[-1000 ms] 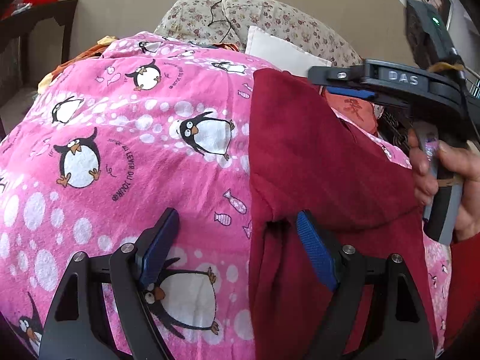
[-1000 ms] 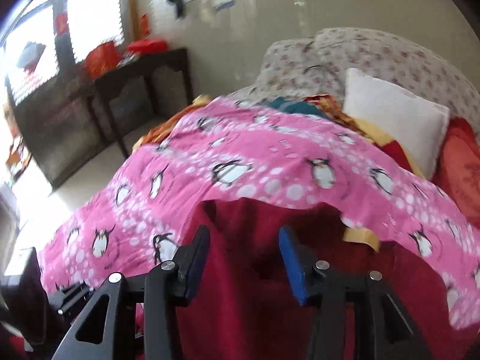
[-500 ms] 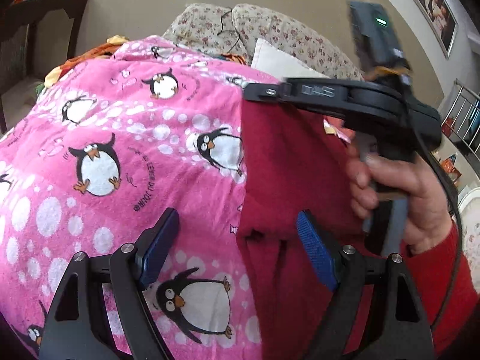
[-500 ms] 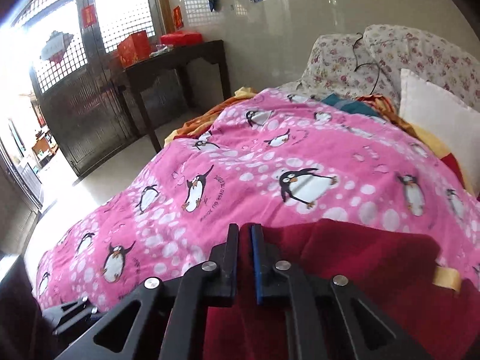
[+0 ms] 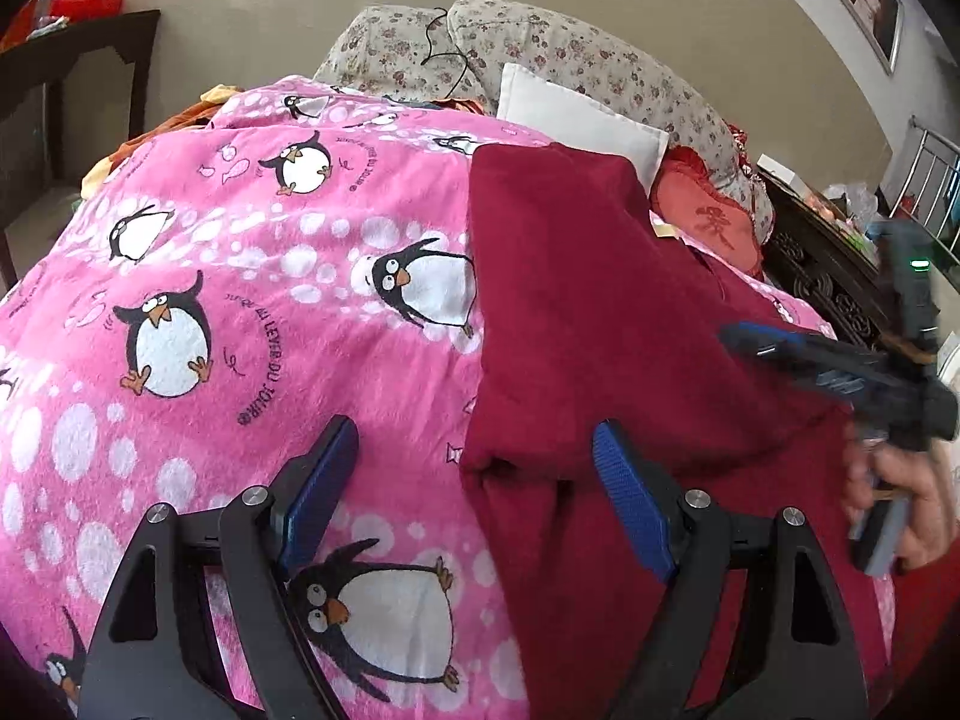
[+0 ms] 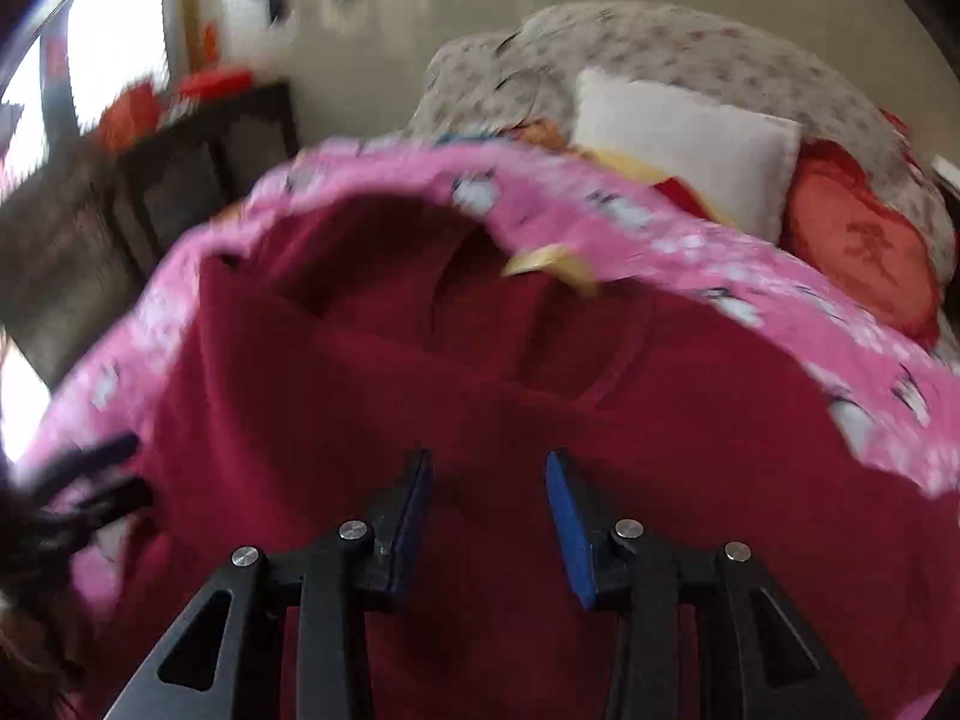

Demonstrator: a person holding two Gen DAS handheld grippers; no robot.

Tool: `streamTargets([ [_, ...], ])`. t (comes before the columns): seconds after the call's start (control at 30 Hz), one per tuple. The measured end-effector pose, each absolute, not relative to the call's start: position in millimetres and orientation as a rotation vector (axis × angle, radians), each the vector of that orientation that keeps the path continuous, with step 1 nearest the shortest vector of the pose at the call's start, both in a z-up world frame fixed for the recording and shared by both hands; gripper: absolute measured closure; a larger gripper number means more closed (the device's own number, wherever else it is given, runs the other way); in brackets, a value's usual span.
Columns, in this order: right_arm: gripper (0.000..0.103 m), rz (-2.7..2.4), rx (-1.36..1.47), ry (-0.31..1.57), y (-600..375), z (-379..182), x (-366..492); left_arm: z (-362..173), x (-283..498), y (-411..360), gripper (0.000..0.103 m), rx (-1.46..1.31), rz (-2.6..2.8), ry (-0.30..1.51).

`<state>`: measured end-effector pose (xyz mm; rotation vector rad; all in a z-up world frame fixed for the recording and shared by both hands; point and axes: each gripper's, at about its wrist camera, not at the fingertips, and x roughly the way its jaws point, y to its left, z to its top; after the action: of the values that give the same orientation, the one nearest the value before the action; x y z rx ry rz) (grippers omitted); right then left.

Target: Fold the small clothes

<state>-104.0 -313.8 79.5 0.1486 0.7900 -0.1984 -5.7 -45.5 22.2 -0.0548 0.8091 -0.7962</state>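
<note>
A dark red garment (image 5: pixel 600 312) lies partly folded on a pink penguin blanket (image 5: pixel 240 300). My left gripper (image 5: pixel 474 450) is open, hovering just above the garment's left edge, holding nothing. My right gripper (image 6: pixel 486 468) is open and empty, low over the red garment (image 6: pixel 420 390); it also shows blurred at the right of the left wrist view (image 5: pixel 840 372), held by a hand. The right wrist view is motion-blurred. A yellow tag (image 6: pixel 552 264) shows at the garment's far edge.
A white pillow (image 5: pixel 576 120) and a floral cushion (image 5: pixel 540 54) sit at the bed's far end, with an orange-red cushion (image 5: pixel 714 222) beside them. A dark wooden table (image 5: pixel 72 60) stands at the left. Dark carved furniture (image 5: pixel 828 276) is at the right.
My right gripper closed on the garment's far edge, then opened and pulled back toward the near right. The red garment now lies folded over. The left gripper stayed open and hardly moved.
</note>
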Motion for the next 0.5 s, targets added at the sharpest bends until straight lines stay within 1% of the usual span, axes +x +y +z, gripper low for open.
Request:
streamTargets([
  [0.07, 0.064, -0.215, 0.168, 0.715, -326.8, 99.6, -130.8, 22.5, -5.9, -44.9, 0.022, -0.055, -0.796, 0.805],
  [0.1, 0.055, -0.283, 0.156, 0.674, -340.1, 111.2, -151.9, 22.3, -6.5, -45.0, 0.022, -0.054, -0.795, 0.802],
  [0.13, 0.044, -0.37, 0.144, 0.662, -352.4, 116.0, -165.4, 21.9, -7.5, -44.9, 0.022, -0.051, -0.794, 0.8],
  [0.17, 0.039, -0.452, 0.14, 0.661, -363.6, 117.7, -174.6, 21.3, -7.9, -45.4, 0.022, -0.049, -0.792, 0.799],
  [0.2, 0.038, -0.556, 0.152, 0.664, -380.0, 117.5, -185.9, 21.2, -7.8, -45.1, 0.022, -0.048, -0.793, 0.799],
  [0.27, 0.038, -0.587, 0.222, 0.669, -405.4, 110.6, -196.8, 20.6, -8.1, -46.0, 0.022, -0.043, -0.791, 0.8],
  [0.3, 0.048, -0.555, 0.273, 0.702, -417.0, 100.7, -196.8, 21.0, -7.3, -47.3, 0.022, -0.042, -0.79, 0.801],
  [0.33, 0.097, -0.505, 0.332, 0.744, -425.2, 88.7, -195.1, 20.9, -6.9, -47.2, 0.022, -0.044, -0.791, 0.802],
  [0.37, 0.098, -0.477, 0.363, 0.769, -425.7, 81.4, -193.6, 20.7, -6.1, -47.2, 0.022, -0.048, -0.793, 0.804],
  [0.4, 0.098, -0.486, 0.335, 0.755, -421.8, 82.0, -200.0, 21.1, -5.9, -46.7, 0.022, -0.053, -0.796, 0.805],
  [0.5, 0.098, -0.516, 0.28, 0.661, -412.5, 99.4, -225.8, 21.2, -5.2, -45.7, 0.022, -0.063, -0.8, 0.806],
])
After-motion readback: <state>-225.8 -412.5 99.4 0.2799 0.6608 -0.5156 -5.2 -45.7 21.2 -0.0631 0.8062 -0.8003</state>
